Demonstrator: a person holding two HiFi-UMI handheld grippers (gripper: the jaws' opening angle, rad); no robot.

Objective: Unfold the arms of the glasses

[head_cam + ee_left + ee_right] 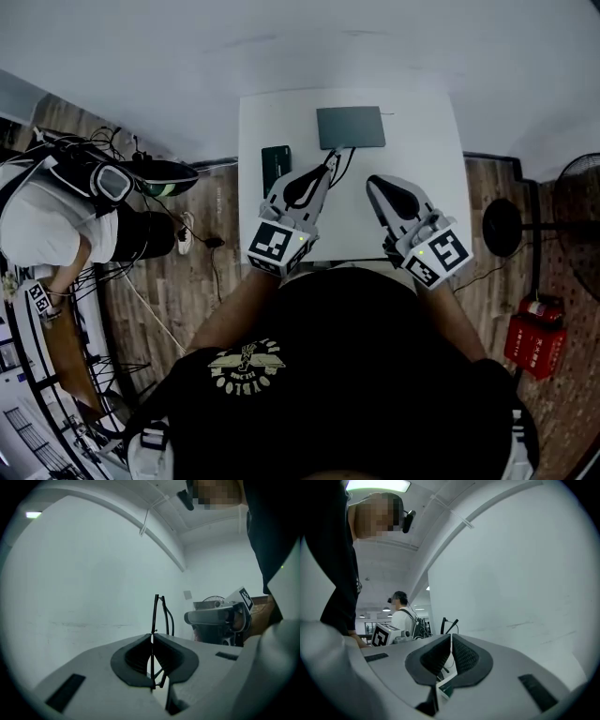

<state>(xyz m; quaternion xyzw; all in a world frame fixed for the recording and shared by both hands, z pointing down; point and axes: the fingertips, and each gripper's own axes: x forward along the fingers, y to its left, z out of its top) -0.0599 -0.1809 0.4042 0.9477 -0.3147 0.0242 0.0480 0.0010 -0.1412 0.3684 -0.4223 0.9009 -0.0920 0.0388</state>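
The glasses [156,613] are thin, black-framed and still folded. They stick up out of my left gripper [152,637], which is shut on them. In the head view the left gripper [330,170] holds the glasses [336,161] above the white table [427,141], just below a grey case. My right gripper [372,181] hangs a little to the right of it, shut with nothing between its pads. In the right gripper view that gripper [451,638] has its pads together, and the glasses [443,623] show dark beyond them to the left.
A flat grey case [351,127] lies at the table's far side and a small dark green box [276,167] at its left. A white wall stands behind. A fan [577,225] and a red object [530,342] stand on the floor at right. A person [42,230] is at left.
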